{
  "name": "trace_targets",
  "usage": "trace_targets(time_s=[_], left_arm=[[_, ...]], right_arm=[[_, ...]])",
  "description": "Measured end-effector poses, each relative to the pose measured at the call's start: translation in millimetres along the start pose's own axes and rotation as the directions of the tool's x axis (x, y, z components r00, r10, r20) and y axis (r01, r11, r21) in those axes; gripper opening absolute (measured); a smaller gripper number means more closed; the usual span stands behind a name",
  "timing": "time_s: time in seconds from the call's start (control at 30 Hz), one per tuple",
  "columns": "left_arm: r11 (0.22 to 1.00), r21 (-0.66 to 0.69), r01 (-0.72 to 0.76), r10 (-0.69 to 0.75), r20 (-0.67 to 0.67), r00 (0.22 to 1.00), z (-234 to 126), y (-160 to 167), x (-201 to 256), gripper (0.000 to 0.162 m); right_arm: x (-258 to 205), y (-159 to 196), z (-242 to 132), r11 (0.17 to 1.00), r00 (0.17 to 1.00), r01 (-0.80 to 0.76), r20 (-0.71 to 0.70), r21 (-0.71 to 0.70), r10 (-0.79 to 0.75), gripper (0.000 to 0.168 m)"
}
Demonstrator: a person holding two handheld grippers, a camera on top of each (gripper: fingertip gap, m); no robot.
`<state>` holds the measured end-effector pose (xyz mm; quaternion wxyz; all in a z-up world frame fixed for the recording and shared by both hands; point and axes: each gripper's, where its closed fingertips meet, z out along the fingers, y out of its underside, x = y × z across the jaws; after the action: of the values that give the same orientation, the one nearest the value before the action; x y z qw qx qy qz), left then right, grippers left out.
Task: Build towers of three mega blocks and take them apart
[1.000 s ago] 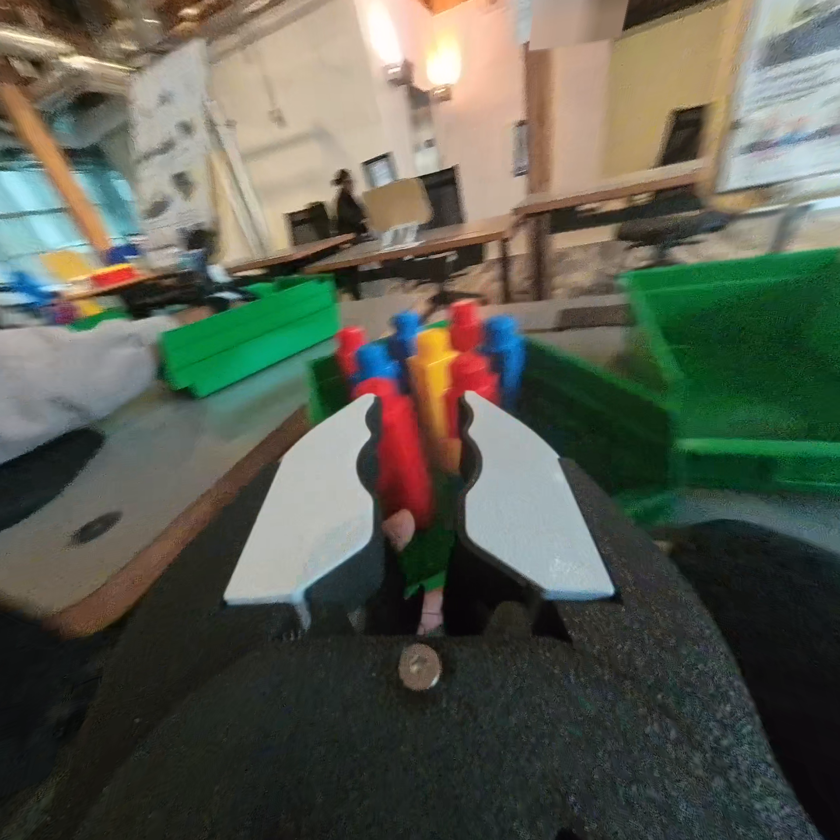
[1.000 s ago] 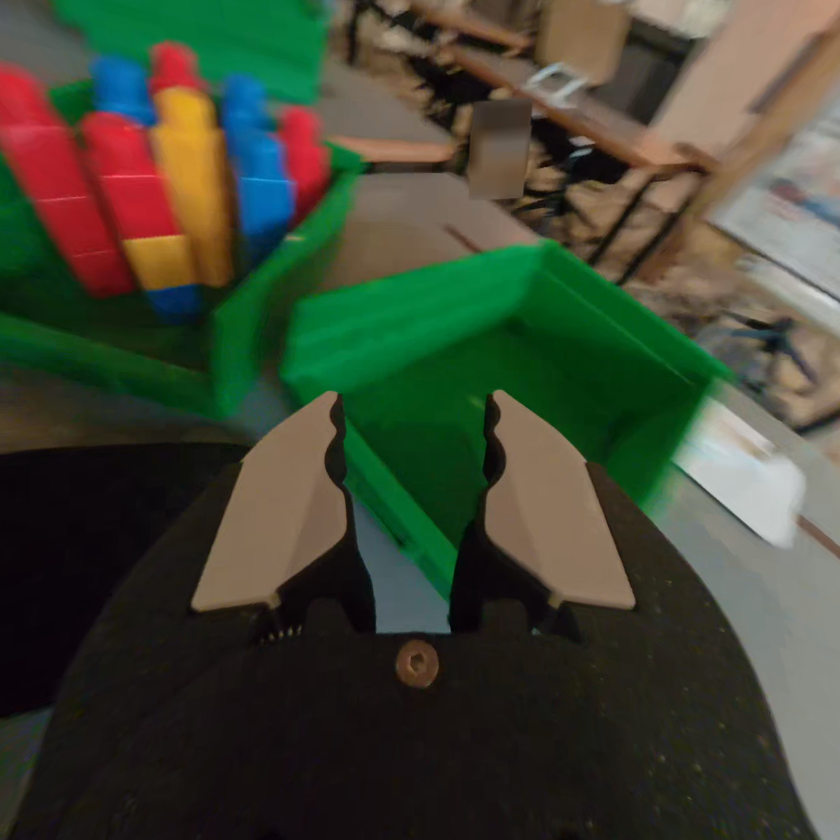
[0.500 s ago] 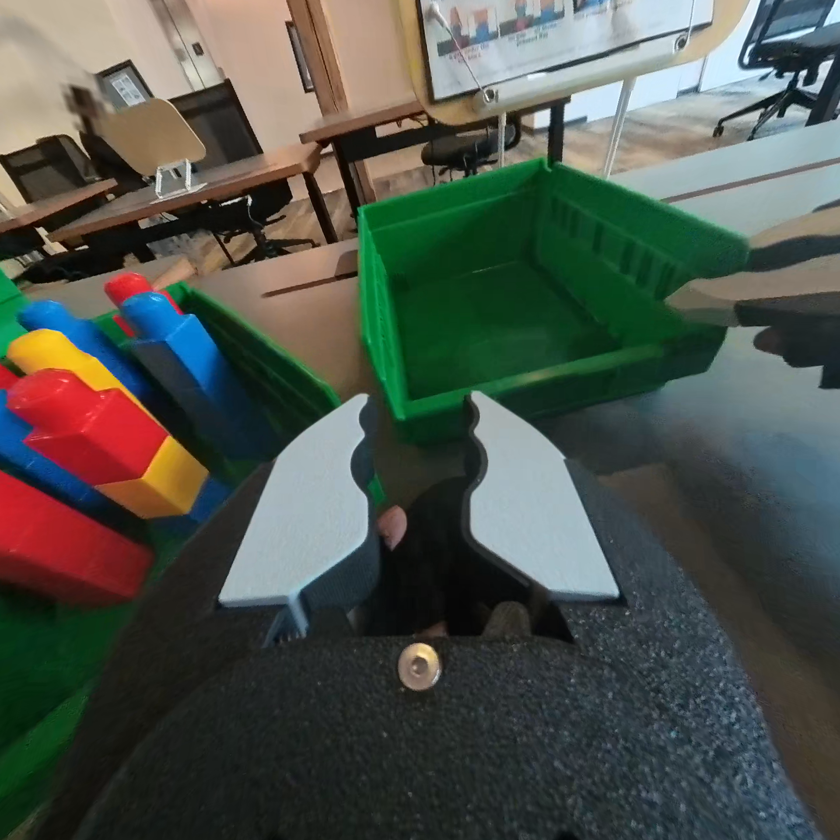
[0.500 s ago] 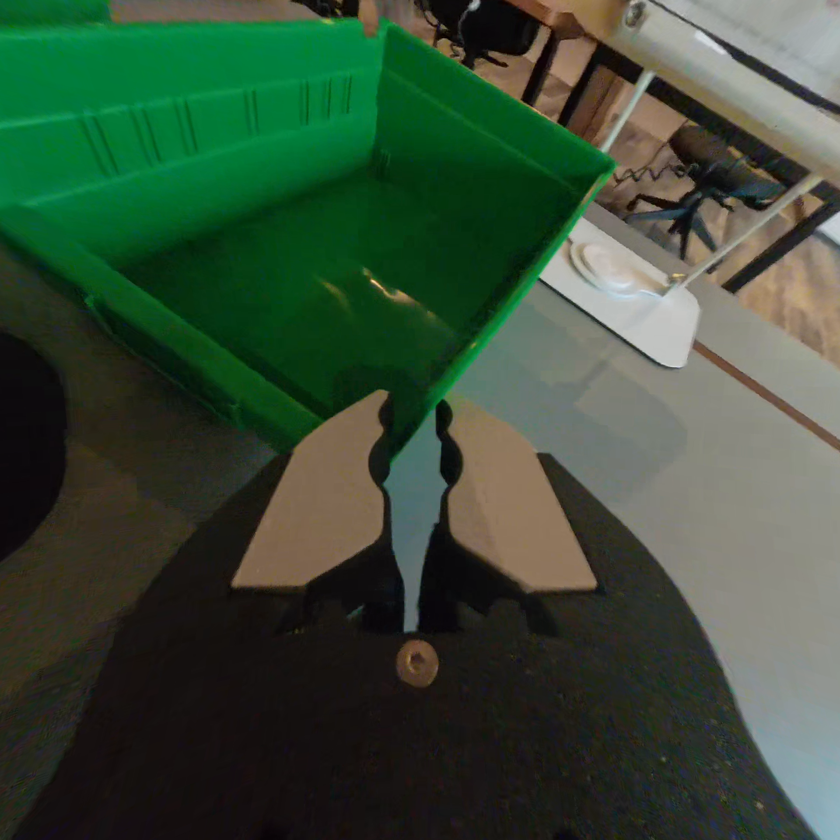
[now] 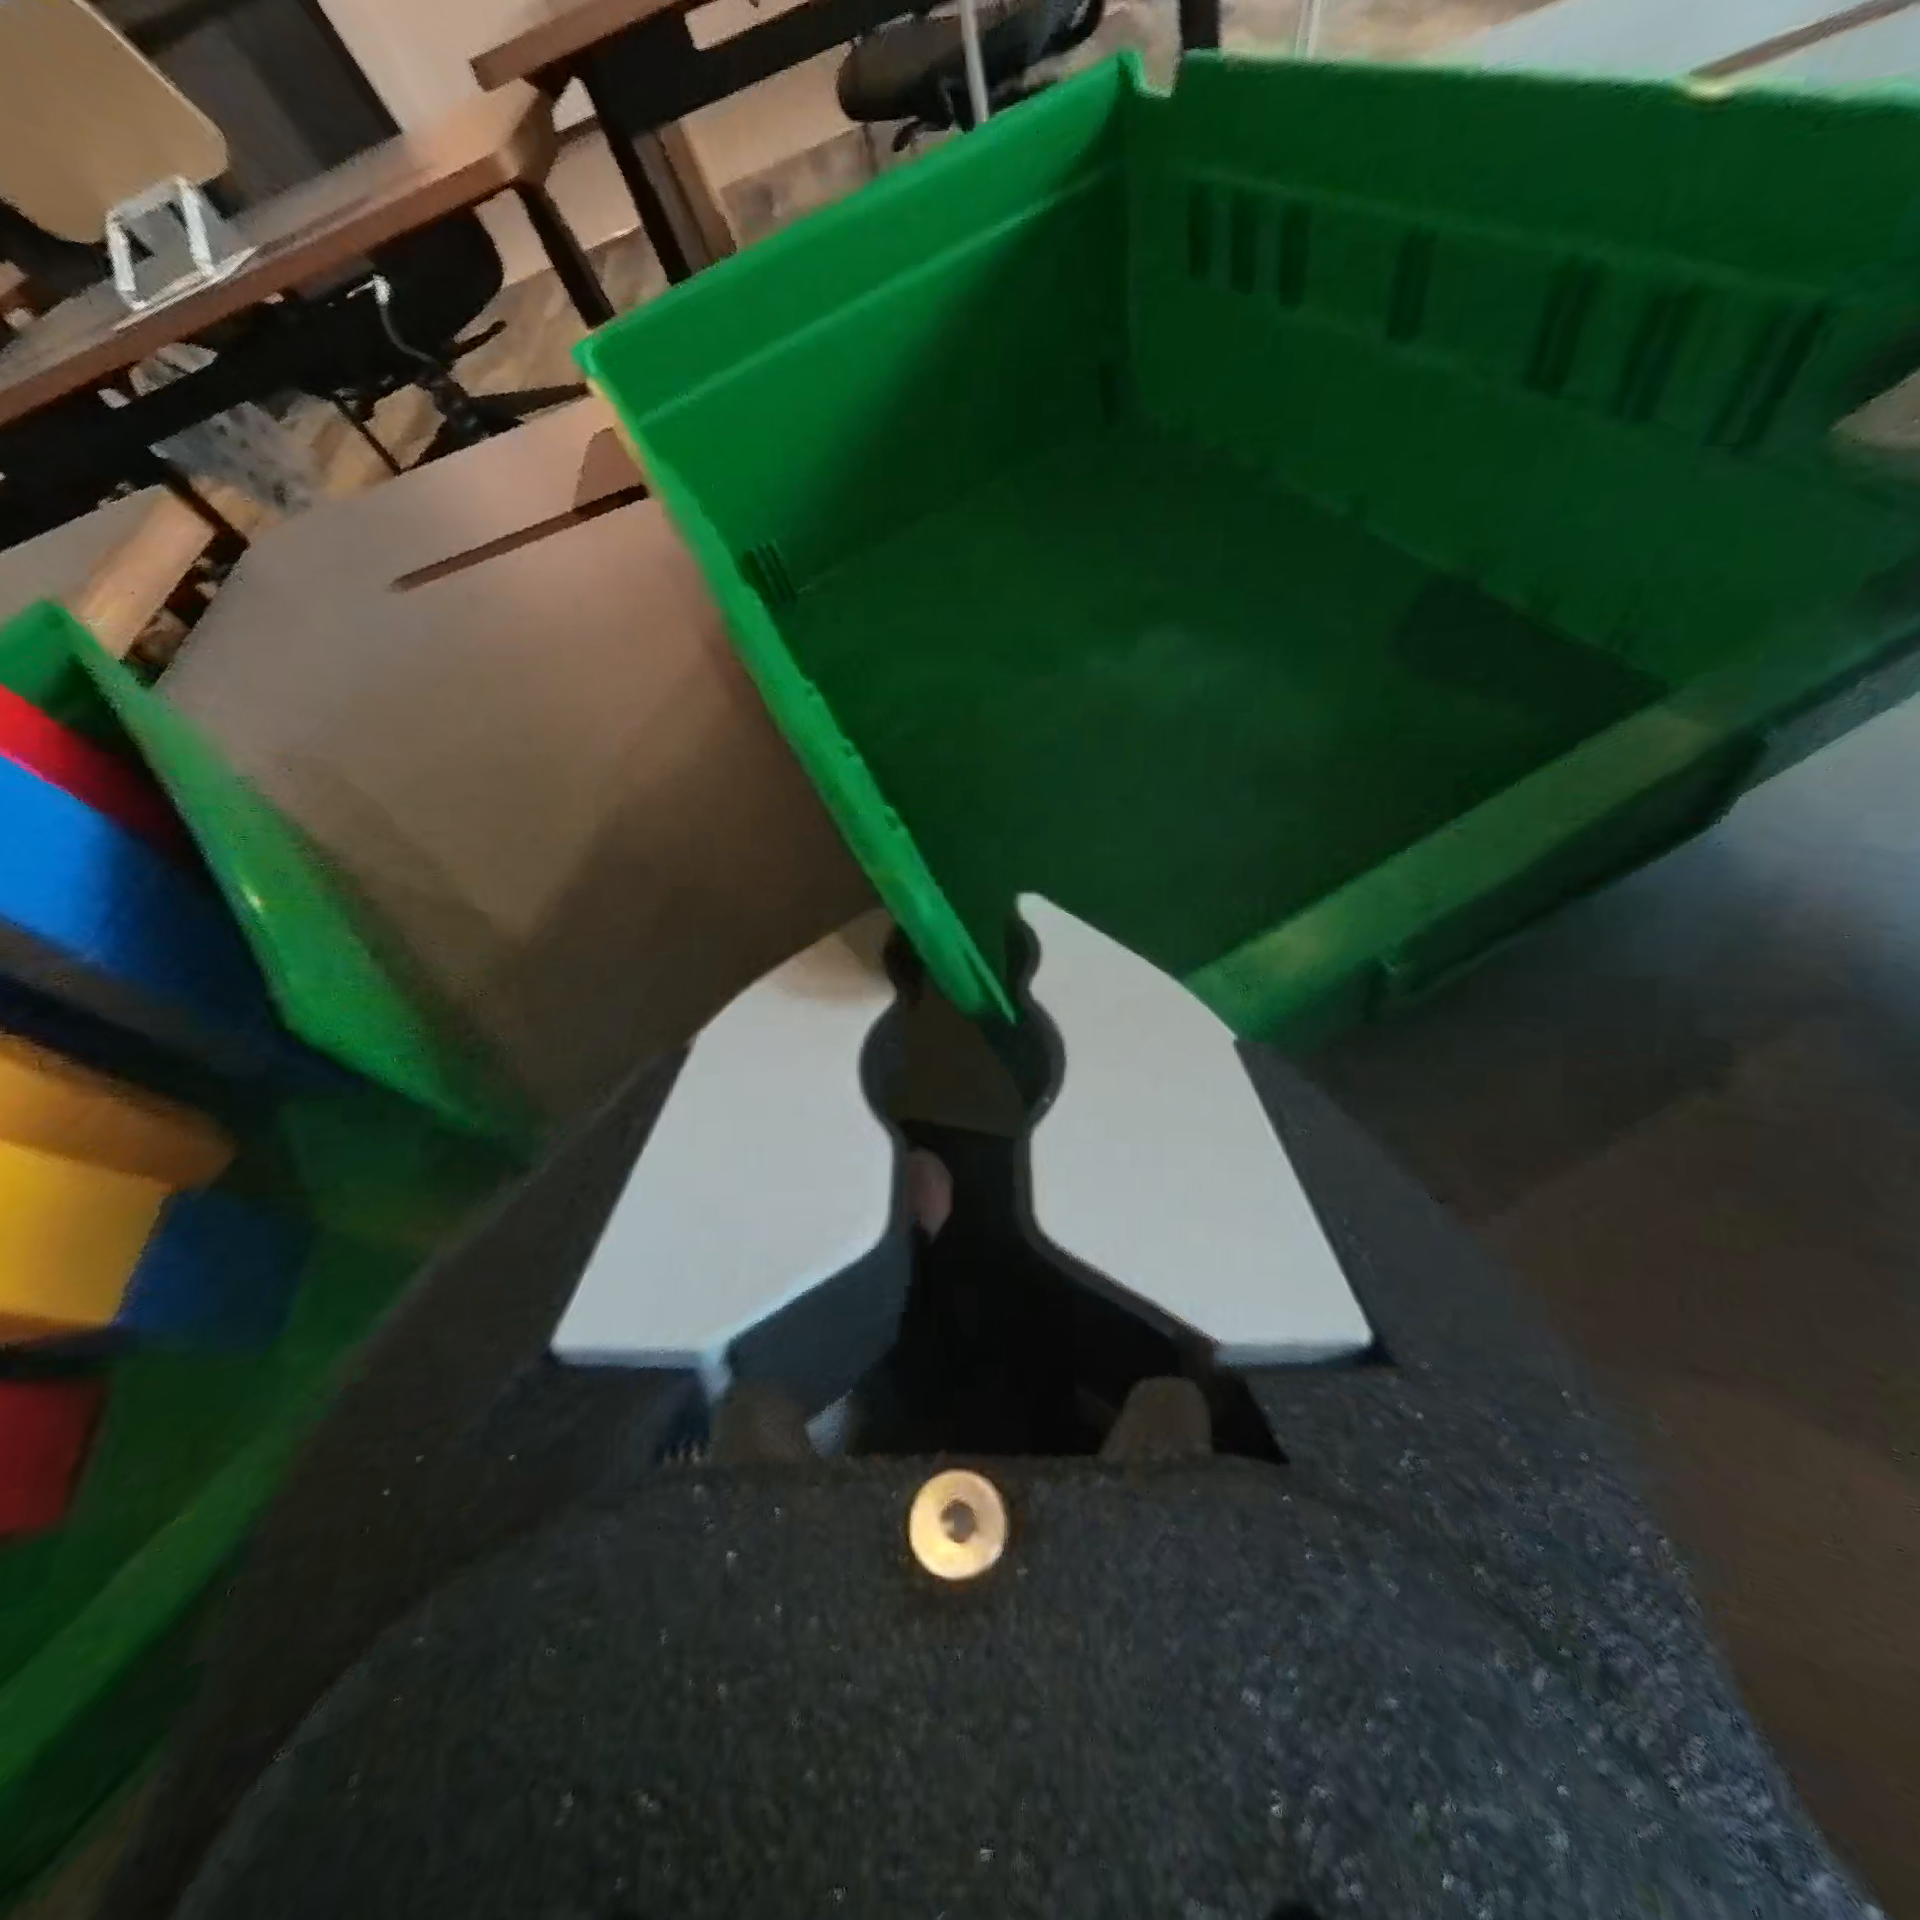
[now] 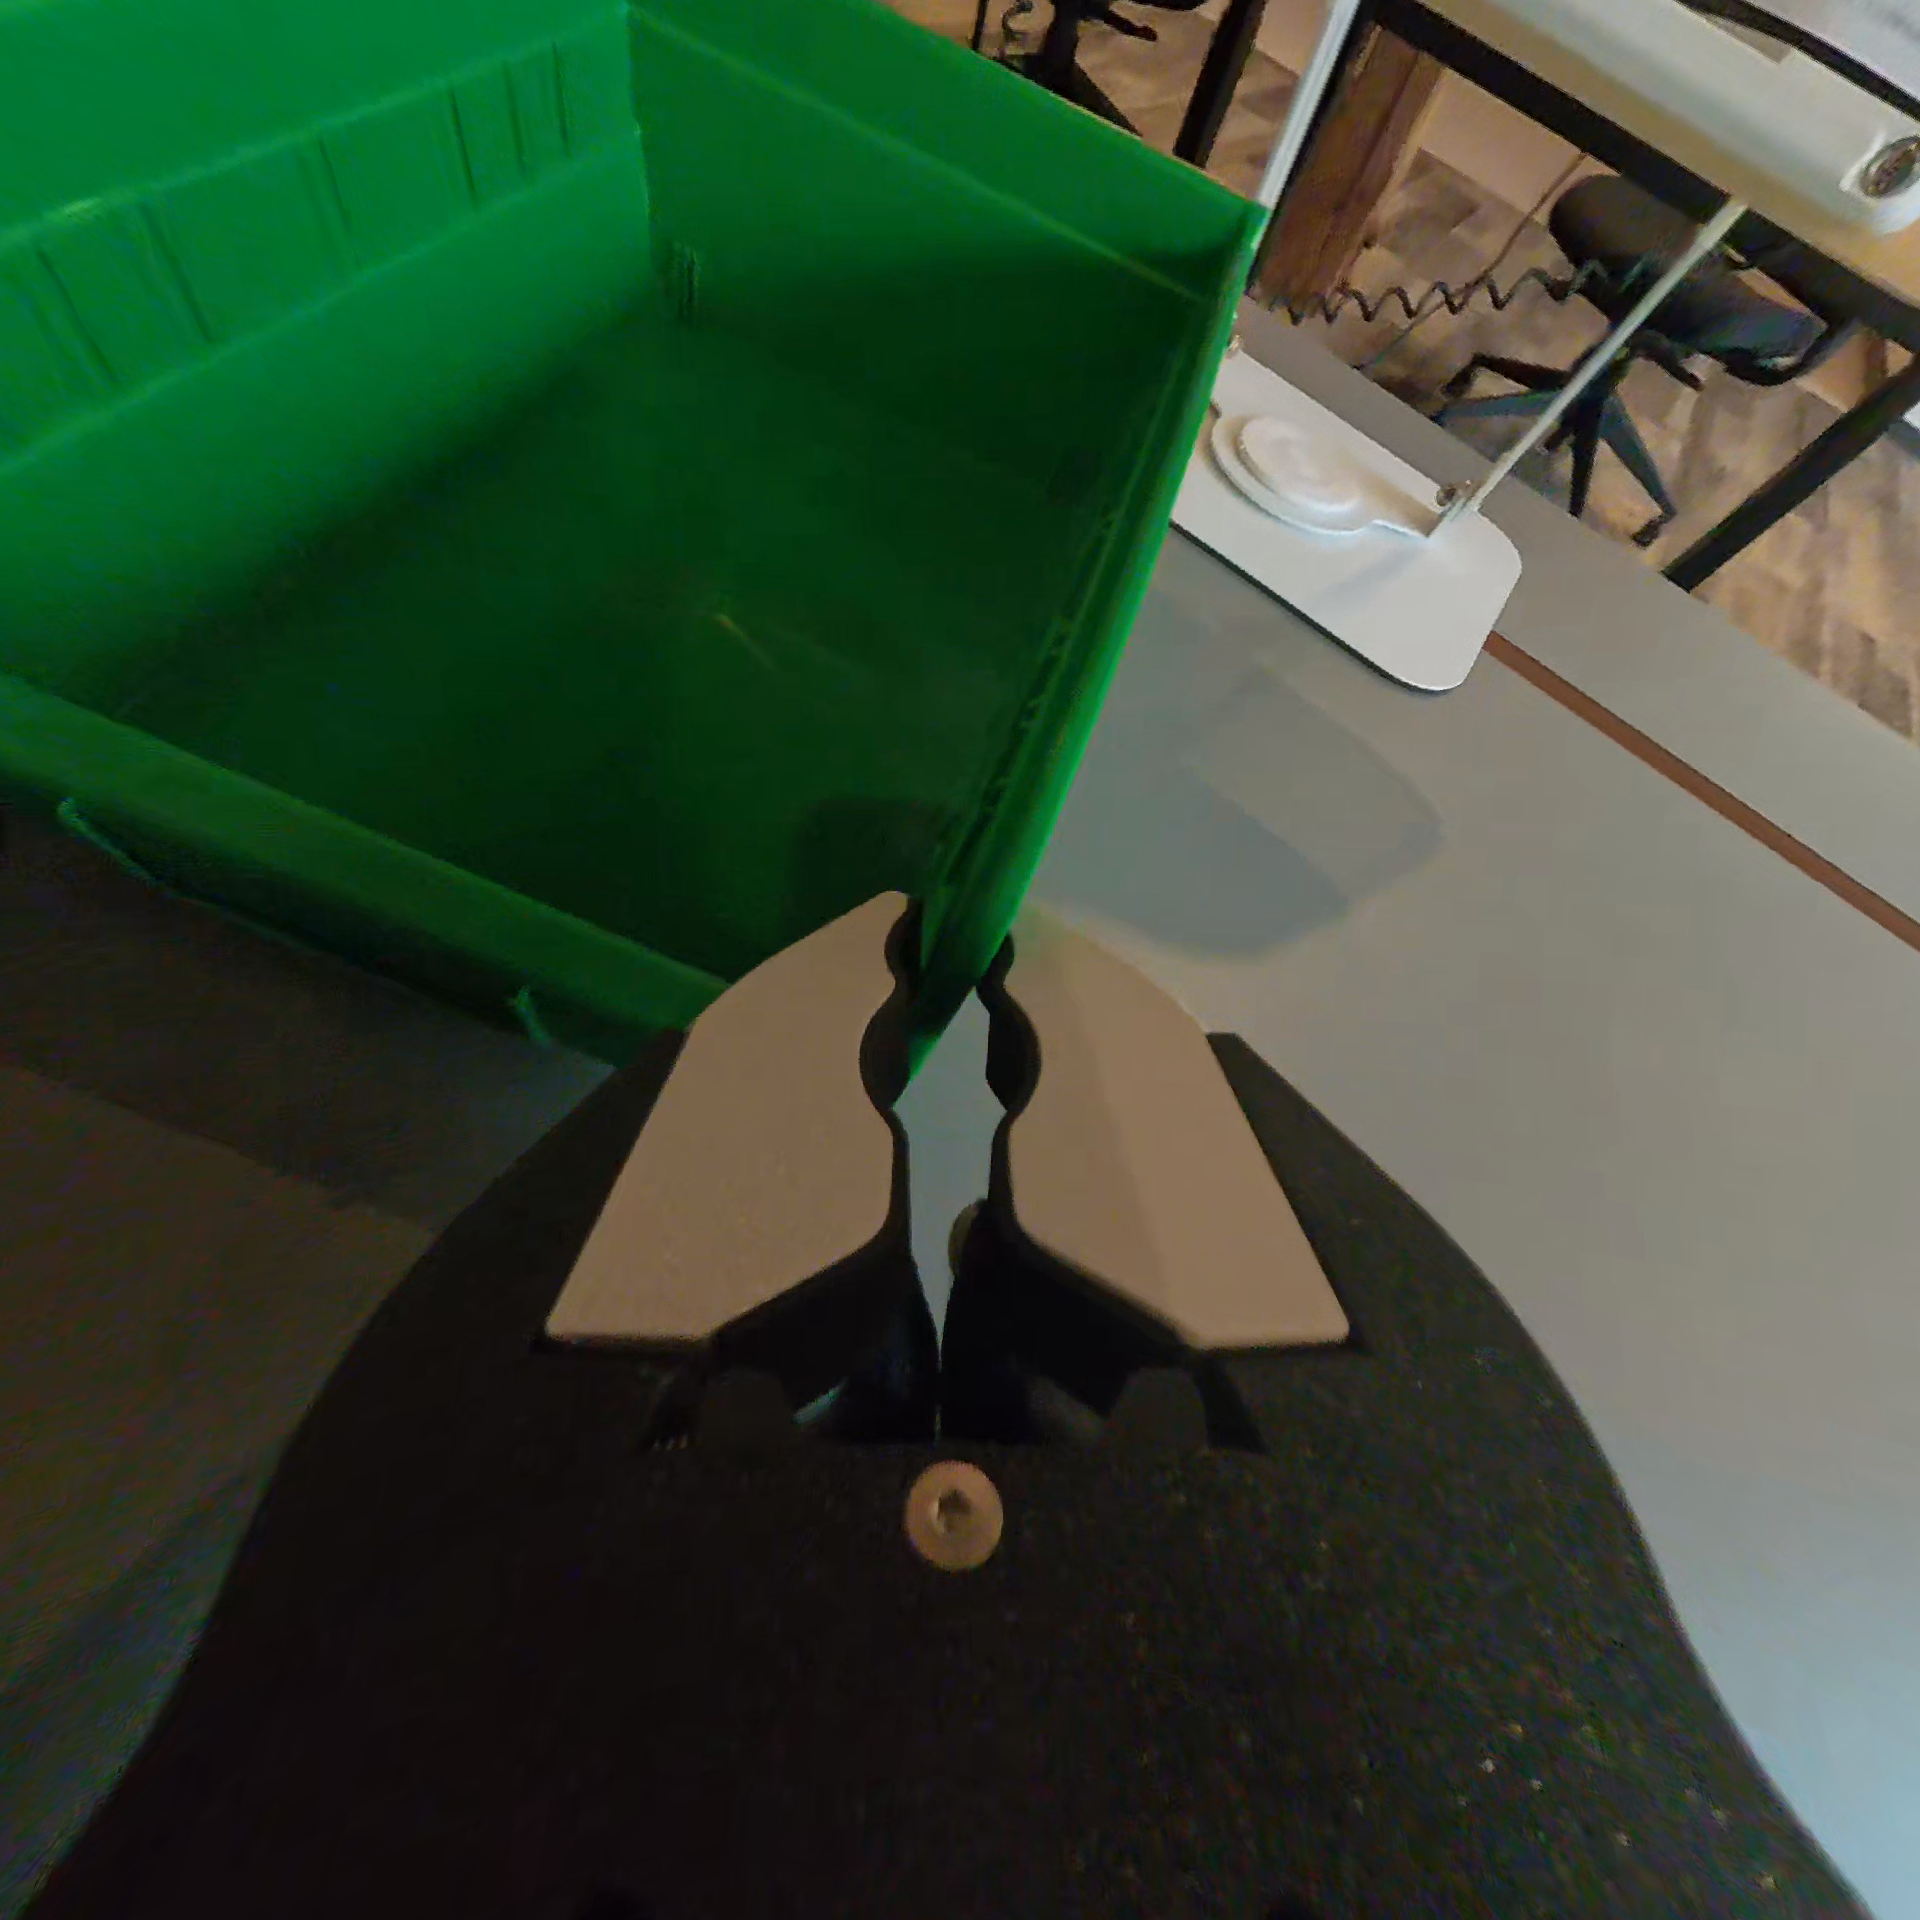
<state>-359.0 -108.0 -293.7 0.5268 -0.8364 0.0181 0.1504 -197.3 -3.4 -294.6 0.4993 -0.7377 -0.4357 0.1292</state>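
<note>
While the grey worktop [image 6: 1455, 935] carries the empty green bin [image 5: 1195, 675], both grippers, open a second ago, now clamp its near corners, left gripper [image 5: 961, 971] and right gripper [image 6: 948, 961], suggesting repositioning; the mega blocks [image 5: 94, 935] stand in the bin to its left.

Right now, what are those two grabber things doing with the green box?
A person holds a gripper in each hand, and both are pinching the same empty green plastic bin on the grey table. The left gripper is closed on the bin's left near corner, and the right gripper is closed on its right side wall. Nothing is inside the bin. The red, blue and yellow mega block towers wait in another green bin to the left, untouched.
</note>
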Motion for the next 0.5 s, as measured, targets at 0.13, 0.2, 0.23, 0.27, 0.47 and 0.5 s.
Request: trace_targets(time_s=[0.13, 0.2, 0.23, 0.27, 0.47, 0.5], left_arm=[[0.998, 0.063, 0.018, -0.018, -0.012, 1.000, 0, -13, 4, 0.011], [0.992, 0.121, 0.037, -0.033, -0.035, 0.999, -3, -26, 5, 0.010], [0.990, 0.139, 0.034, -0.028, -0.048, 0.998, -3, -33, 7, 0.009], [0.988, 0.153, 0.026, -0.017, -0.060, 0.998, -3, -40, 11, 0.009], [0.961, 0.276, -0.016, 0.067, -0.177, 0.982, 3, -93, 64, 0.010], [0.953, 0.302, -0.022, 0.086, -0.203, 0.975, 6, -104, 78, 0.010]], right_arm=[[7, -6, -9, 0.995, 0.997, 0.065, -0.036, 0.071, -0.063, 0.009], [13, -14, -19, 0.991, 0.996, 0.076, -0.061, 0.111, -0.069, 0.010], [17, -16, -25, 0.989, 0.994, 0.083, -0.076, 0.121, -0.074, 0.010], [23, -17, -31, 0.988, 0.992, 0.089, -0.095, 0.126, -0.077, 0.009], [82, -7, -86, 0.989, 0.962, 0.084, -0.268, 0.121, -0.049, 0.009], [94, -2, -97, 0.991, 0.951, 0.076, -0.308, 0.112, -0.038, 0.009]])
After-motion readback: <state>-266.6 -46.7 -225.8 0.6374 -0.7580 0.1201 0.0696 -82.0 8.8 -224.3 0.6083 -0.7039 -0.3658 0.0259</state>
